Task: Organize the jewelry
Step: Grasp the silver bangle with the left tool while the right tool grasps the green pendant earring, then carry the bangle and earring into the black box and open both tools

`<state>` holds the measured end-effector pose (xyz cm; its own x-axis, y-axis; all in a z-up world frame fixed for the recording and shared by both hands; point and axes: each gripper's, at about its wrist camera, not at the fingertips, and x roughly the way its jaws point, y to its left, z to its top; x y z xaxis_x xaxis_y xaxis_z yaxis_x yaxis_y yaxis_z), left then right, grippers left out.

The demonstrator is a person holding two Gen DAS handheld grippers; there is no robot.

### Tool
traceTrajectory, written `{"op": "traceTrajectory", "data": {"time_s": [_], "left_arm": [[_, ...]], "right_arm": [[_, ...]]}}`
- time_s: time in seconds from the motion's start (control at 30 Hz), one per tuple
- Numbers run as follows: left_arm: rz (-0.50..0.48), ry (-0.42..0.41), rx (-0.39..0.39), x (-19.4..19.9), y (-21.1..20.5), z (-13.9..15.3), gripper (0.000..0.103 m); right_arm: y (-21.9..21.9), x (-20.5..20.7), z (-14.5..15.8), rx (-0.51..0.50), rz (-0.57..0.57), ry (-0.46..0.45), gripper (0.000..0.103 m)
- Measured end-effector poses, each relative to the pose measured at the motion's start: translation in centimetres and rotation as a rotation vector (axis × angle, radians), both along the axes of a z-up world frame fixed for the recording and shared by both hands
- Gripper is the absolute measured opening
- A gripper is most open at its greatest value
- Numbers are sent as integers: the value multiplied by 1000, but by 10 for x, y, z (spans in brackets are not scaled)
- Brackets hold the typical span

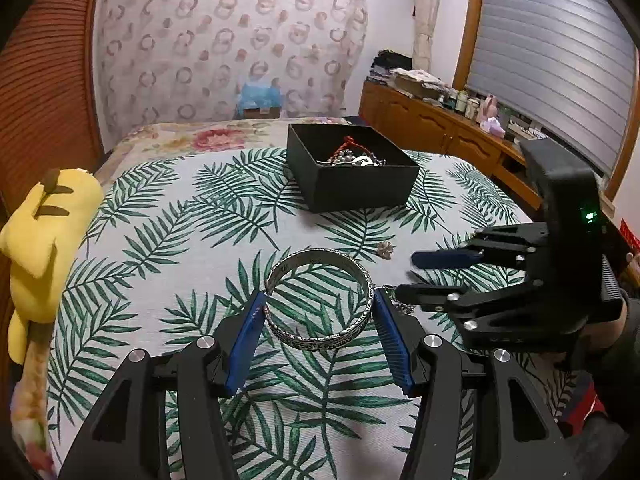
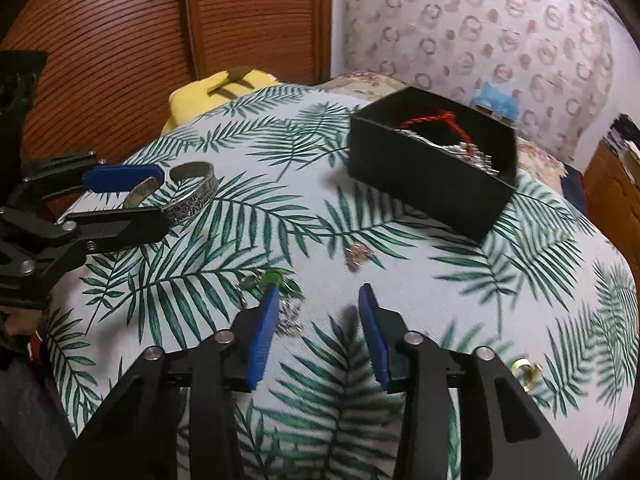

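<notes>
A silver engraved cuff bracelet (image 1: 320, 298) sits between the blue pads of my left gripper (image 1: 319, 300), both pads touching its sides; it also shows in the right wrist view (image 2: 192, 196). A black open box (image 1: 352, 168) holding a red cord and silver jewelry stands farther back; it also shows in the right wrist view (image 2: 432, 160). My right gripper (image 2: 318, 296) is open and empty above the leaf-print cloth. A green bead piece with a chain (image 2: 276, 280) lies by its left finger. A small pinkish charm (image 2: 358, 256) lies ahead of it. A gold ring (image 2: 524, 370) lies at the right.
A yellow plush toy (image 1: 44, 240) lies at the left edge of the cloth. A wooden dresser (image 1: 440, 128) with clutter stands at the back right. The right gripper (image 1: 416, 276) reaches in from the right in the left wrist view. A small charm (image 1: 386, 249) lies behind the bracelet.
</notes>
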<state>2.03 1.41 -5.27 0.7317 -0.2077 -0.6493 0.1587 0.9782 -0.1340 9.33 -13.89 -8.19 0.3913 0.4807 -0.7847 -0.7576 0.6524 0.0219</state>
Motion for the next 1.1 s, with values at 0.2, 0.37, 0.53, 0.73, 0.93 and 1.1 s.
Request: {"op": "traceTrajectory", "data": {"time_s": [0.2,0.37,0.53,0.73,0.93,1.1], "left_arm": [[1,-8,-8,-2,3,1,53],[2,-8,-9,-2,4,1,53],[4,-6,-12,-2,6,0,53],[3,-5,-12,-2,6,0,53],[-5,-9,-9,2,5,1,53],[-21,-12,-1,11,2,3,53]], "right_arm": [[11,2,0,-18,22,-8,37],[22,0,-1,-35,54,-17,37],[32,-2,-3,-47,84,-24,37],[26,-2,-2,-21,87,-17,14],[20,0,-1,-2,75,-25,8],[9,6,8,36,52,-39,8]]}}
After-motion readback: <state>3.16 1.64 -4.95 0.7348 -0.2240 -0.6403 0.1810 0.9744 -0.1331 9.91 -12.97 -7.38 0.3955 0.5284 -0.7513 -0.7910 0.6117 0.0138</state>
